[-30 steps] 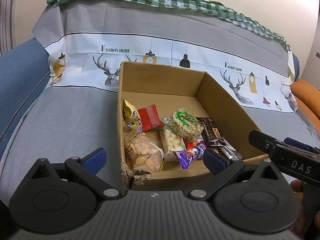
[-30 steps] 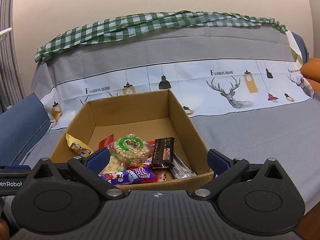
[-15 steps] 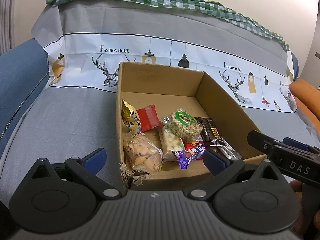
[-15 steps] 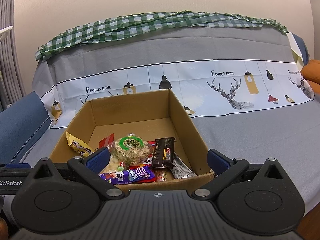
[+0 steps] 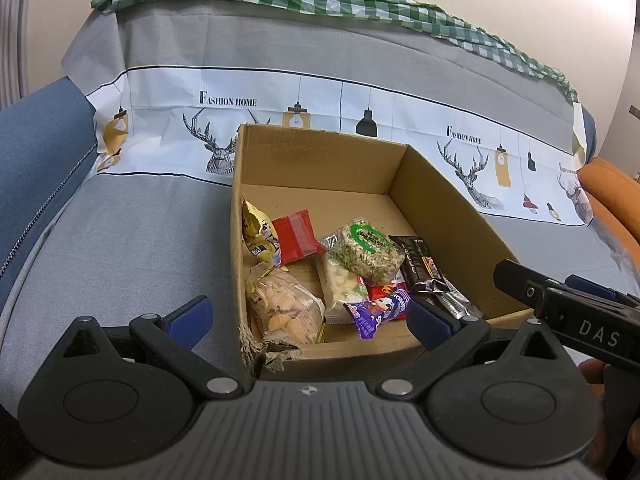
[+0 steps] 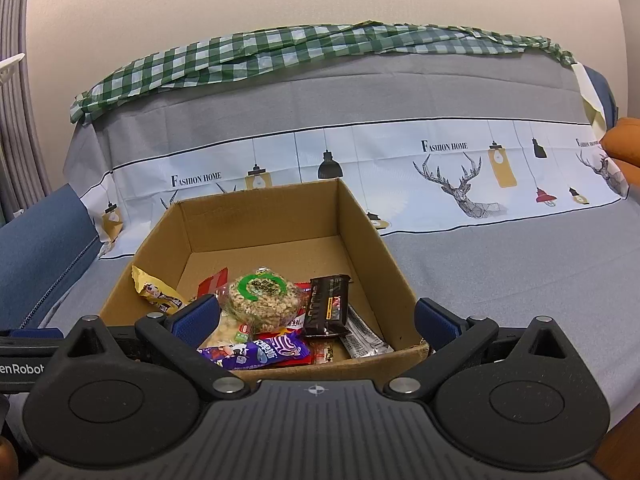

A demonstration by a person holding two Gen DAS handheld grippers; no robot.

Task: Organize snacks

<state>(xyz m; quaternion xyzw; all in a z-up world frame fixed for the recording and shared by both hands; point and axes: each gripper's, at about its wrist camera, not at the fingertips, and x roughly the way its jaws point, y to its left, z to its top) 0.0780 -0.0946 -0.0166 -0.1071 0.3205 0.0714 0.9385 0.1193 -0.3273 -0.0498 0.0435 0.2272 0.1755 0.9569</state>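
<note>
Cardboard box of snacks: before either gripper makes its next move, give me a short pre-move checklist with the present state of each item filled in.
1. Left gripper empty, jaws wide apart: ok.
2. Right gripper empty, jaws wide apart: ok.
3. Cardboard box open-topped and upright on the grey sofa cover: ok.
4. Snacks reachable from above: ok; the round rice cake with green label lies on top, and the black bar and purple packet are exposed.
5. Box intact: not ok; near left corner is torn.
6. Where the snacks should go: cannot tell; no second container is visible.
</note>
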